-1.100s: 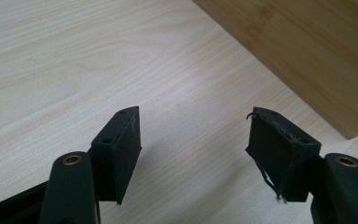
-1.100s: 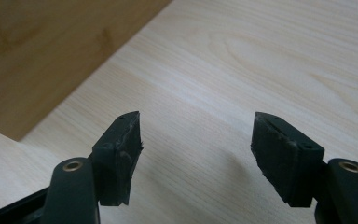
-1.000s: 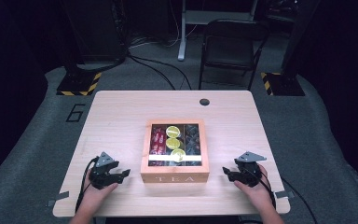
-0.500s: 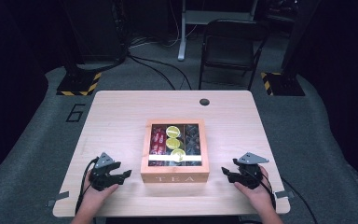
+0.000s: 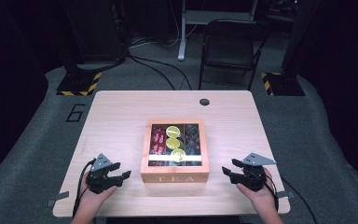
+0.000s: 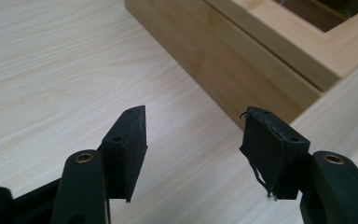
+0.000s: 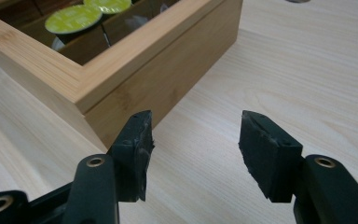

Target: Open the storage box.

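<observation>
A wooden box (image 5: 175,176) lettered TEA stands mid-table, its windowed lid down. Through the window I see red packets, yellow-green capsules (image 5: 173,131) and dark packets. My left gripper (image 5: 122,176) is held at the box's left, tips pointing at its side wall (image 6: 242,60). Its jaws (image 6: 193,116) are open with bare table between them, and have just been closing. My right gripper (image 5: 228,169) mirrors it at the box's right, near the front corner (image 7: 158,79). Its jaws (image 7: 196,119) are also open on nothing and have just been closing. A yellow-green capsule (image 7: 73,18) shows through the lid.
The light wooden table (image 5: 121,116) has a round cable hole (image 5: 204,101) near its far edge. Behind the table stand a dark chair (image 5: 228,46) and two hazard-striped stand bases (image 5: 77,84). Cables trail from both grippers over the near edge.
Both grippers have lifted slightly off the table and their jaws have narrowed. The box has stayed where it was.
</observation>
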Action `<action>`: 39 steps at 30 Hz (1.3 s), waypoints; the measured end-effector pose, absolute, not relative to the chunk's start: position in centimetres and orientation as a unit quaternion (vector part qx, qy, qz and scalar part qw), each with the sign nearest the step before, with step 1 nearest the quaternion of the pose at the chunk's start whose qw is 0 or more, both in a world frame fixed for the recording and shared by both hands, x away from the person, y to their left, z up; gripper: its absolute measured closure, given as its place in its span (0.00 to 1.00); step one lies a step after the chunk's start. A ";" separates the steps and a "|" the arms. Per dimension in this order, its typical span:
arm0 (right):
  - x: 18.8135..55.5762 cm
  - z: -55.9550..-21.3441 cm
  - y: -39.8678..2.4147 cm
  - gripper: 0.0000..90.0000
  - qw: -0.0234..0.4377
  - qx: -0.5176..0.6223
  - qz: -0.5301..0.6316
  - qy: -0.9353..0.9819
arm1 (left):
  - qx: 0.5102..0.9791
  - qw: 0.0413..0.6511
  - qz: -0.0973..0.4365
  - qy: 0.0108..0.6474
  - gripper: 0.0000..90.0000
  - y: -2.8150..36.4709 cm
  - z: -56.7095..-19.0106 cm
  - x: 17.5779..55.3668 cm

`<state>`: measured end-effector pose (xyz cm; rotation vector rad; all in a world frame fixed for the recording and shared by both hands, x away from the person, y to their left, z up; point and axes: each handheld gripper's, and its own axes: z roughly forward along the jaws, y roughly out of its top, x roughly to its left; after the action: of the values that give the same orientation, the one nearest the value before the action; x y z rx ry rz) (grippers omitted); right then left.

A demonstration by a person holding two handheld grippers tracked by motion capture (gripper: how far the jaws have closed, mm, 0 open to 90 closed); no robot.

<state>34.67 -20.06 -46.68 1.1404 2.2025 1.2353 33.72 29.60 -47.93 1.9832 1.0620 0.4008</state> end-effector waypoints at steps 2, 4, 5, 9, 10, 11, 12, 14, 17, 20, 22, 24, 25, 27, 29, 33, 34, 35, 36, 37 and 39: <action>34.5 -46.3 -20.1 0.49 0.182 0.403 0.444 0.779 | 0.788 0.421 0.163 0.419 0.45 29.4 -47.7 33.4; 34.3 -46.0 -20.0 0.50 0.182 0.403 0.451 0.776 | 0.788 0.421 0.164 0.417 0.45 29.4 -47.5 33.1; 34.2 -45.9 -20.0 0.51 0.180 0.403 0.453 0.774 | 0.790 0.420 0.163 0.417 0.45 29.4 -47.4 33.0; 33.8 -45.8 -19.6 0.52 0.170 0.402 0.460 0.773 | 0.785 0.429 0.159 0.417 0.45 29.2 -47.2 32.7; 33.8 -45.8 -19.5 0.54 0.167 0.399 0.461 0.775 | 0.784 0.431 0.162 0.416 0.45 29.1 -47.2 32.7; 33.7 -45.8 -19.3 0.55 0.159 0.397 0.462 0.777 | 0.787 0.428 0.160 0.413 0.45 29.0 -47.1 32.6; 33.6 -45.9 -19.0 0.56 0.156 0.391 0.461 0.781 | 0.785 0.431 0.162 0.414 0.45 28.9 -47.1 32.6; 33.4 -45.9 -18.6 0.56 0.161 0.385 0.453 0.788 | 0.787 0.431 0.163 0.410 0.44 28.7 -47.0 32.6; 33.4 -46.1 -17.9 0.57 0.160 0.373 0.451 0.795 | 0.792 0.427 0.173 0.401 0.45 28.4 -46.9 32.5; 33.4 -46.4 -17.3 0.57 0.163 0.362 0.440 0.805 | 0.793 0.428 0.167 0.400 0.46 28.2 -46.9 32.4; 33.4 -46.6 -16.7 0.58 0.157 0.354 0.435 0.812 | 0.793 0.431 0.162 0.398 0.47 28.0 -47.0 32.4; 33.5 -46.7 -16.6 0.58 0.158 0.351 0.432 0.816 | 0.797 0.431 0.153 0.396 0.47 27.8 -47.1 32.4; 33.5 -46.8 -16.4 0.58 0.157 0.350 0.428 0.818 | 0.795 0.434 0.151 0.396 0.48 27.7 -47.2 32.4; 33.5 -47.0 -16.1 0.58 0.158 0.343 0.421 0.824 | 0.800 0.433 0.144 0.389 0.49 27.5 -47.3 32.5; 33.5 -47.2 -15.8 0.59 0.157 0.338 0.418 0.829 | 0.803 0.433 0.143 0.385 0.50 27.2 -47.3 32.4; 33.6 -47.5 -15.4 0.63 0.149 0.335 0.414 0.833 | 0.806 0.433 0.140 0.378 0.51 26.9 -47.4 32.4; 33.7 -47.6 -15.3 0.65 0.140 0.331 0.413 0.836 | 0.806 0.434 0.137 0.378 0.53 26.8 -47.5 32.4; 33.7 -47.6 -15.3 0.65 0.140 0.331 0.413 0.836 | 0.805 0.434 0.136 0.381 0.53 26.6 -47.6 32.4; 33.7 -47.6 -15.2 0.66 0.139 0.333 0.413 0.836 | 0.810 0.429 0.138 0.374 0.53 26.6 -47.6 32.5; 33.7 -47.6 -15.1 0.67 0.136 0.330 0.412 0.838 | 0.811 0.429 0.135 0.374 0.54 26.4 -47.7 32.5; 33.7 -47.6 -15.0 0.69 0.135 0.330 0.411 0.839 | 0.813 0.428 0.128 0.374 0.56 26.0 -47.9 32.6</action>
<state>33.73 -14.97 -47.64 0.9555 2.4297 1.1917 32.56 26.03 -47.93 2.0303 0.9330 0.3205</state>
